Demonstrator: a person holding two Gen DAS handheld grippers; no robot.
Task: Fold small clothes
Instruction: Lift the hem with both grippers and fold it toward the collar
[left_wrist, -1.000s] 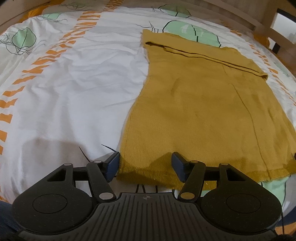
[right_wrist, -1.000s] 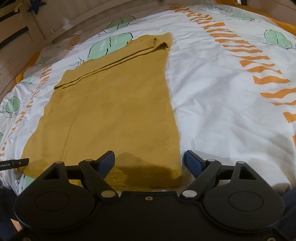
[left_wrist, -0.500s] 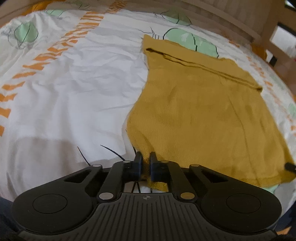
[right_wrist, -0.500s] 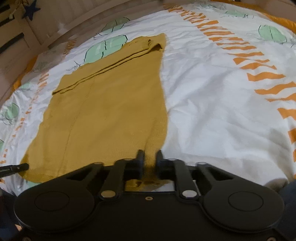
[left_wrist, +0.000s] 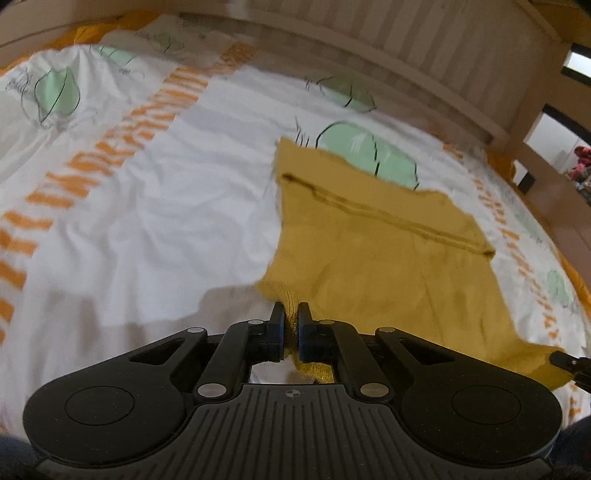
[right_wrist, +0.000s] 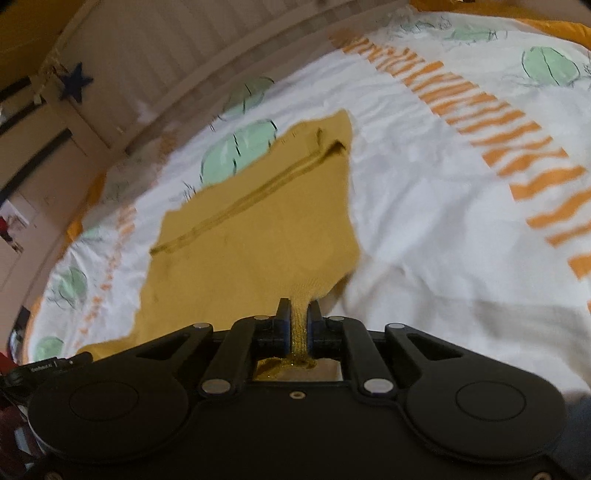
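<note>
A mustard-yellow knit garment (left_wrist: 376, 254) lies spread on the bed, its far end folded over along a seam. My left gripper (left_wrist: 290, 314) is shut on the garment's near left hem corner and holds it lifted off the sheet. My right gripper (right_wrist: 299, 314) is shut on the near right hem corner of the same garment (right_wrist: 258, 240), also lifted. The near hem between the two grippers hangs raised; the far part still rests on the bed. The tip of the right gripper (left_wrist: 570, 363) shows at the right edge of the left wrist view.
The bed sheet (left_wrist: 147, 206) is white with orange stripes and green leaf prints. A wooden slatted bed frame (left_wrist: 406, 48) runs along the far side. A wall with a blue star (right_wrist: 75, 79) stands beyond the bed.
Both grippers closed on the near hem corners, then lifted them and carried them forward over the garment. The near half of the garment has come off the sheet.
</note>
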